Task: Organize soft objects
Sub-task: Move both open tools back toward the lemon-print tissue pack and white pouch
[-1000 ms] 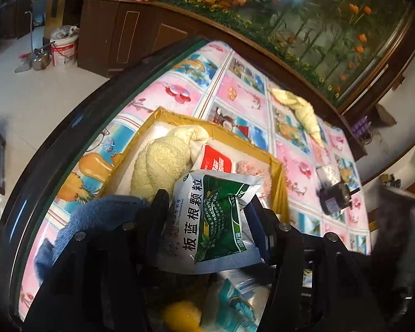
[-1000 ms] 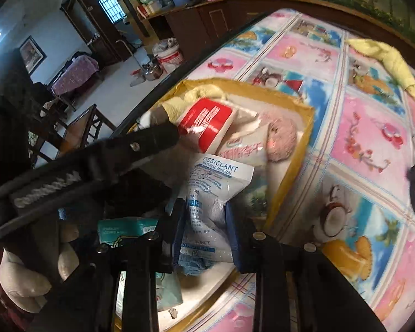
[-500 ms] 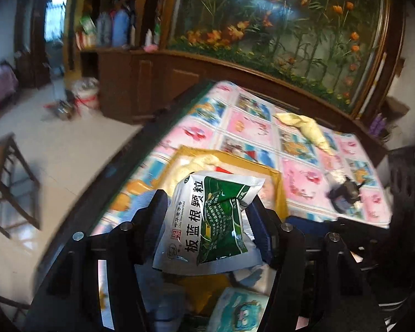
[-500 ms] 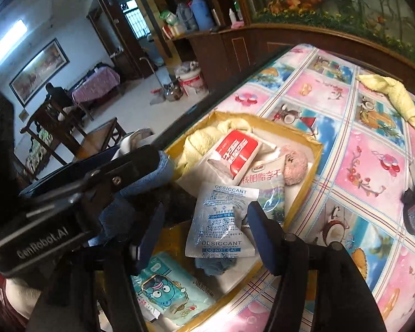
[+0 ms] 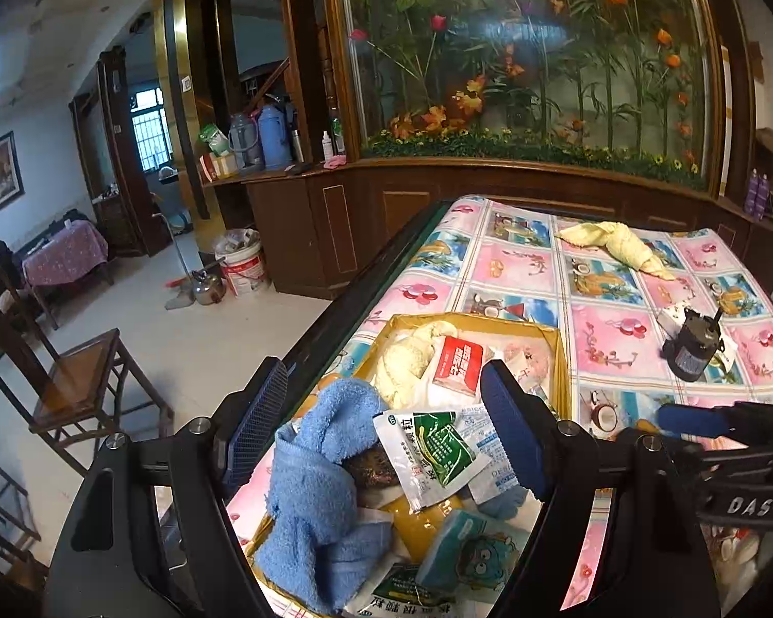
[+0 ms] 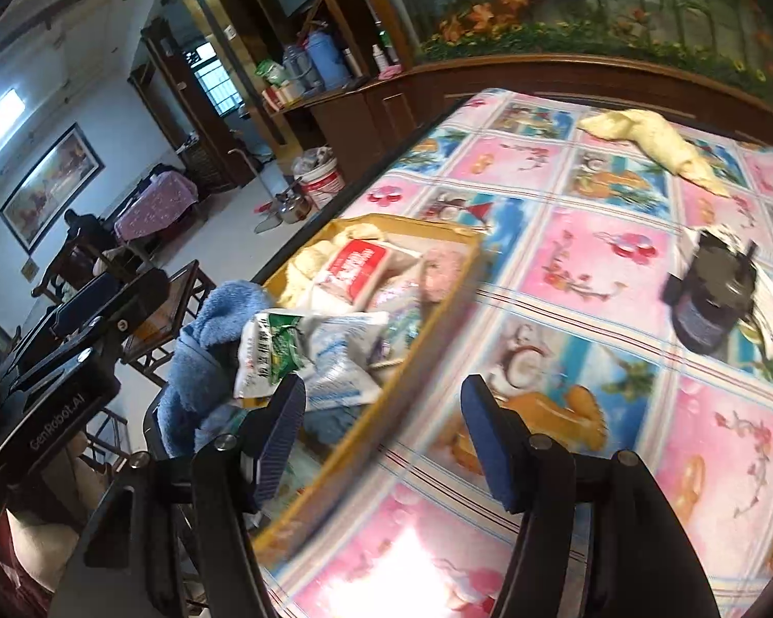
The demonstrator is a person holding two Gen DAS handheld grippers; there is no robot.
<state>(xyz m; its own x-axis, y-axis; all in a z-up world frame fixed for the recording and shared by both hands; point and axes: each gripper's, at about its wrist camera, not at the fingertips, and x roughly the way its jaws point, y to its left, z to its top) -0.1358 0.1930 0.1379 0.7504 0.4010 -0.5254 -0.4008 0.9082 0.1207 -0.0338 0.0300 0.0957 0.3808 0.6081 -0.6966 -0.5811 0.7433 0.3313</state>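
Green sachet [image 5: 438,456] atop box [image 5: 557,355] pile; both grippers' fingers wide, empty; teal tissue pack [image 5: 464,551] only in left view.

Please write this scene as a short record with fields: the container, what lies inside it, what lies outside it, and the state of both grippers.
container: yellow box on patterned tablecloth
inside: blue towel, green-white sachet, red packet, cream cloth
outside: yellow cloth, dark device
left gripper: open, empty
right gripper: open, empty

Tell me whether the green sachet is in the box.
In: the green sachet lies loose atop the pile inside the yellow box, between open left fingers.
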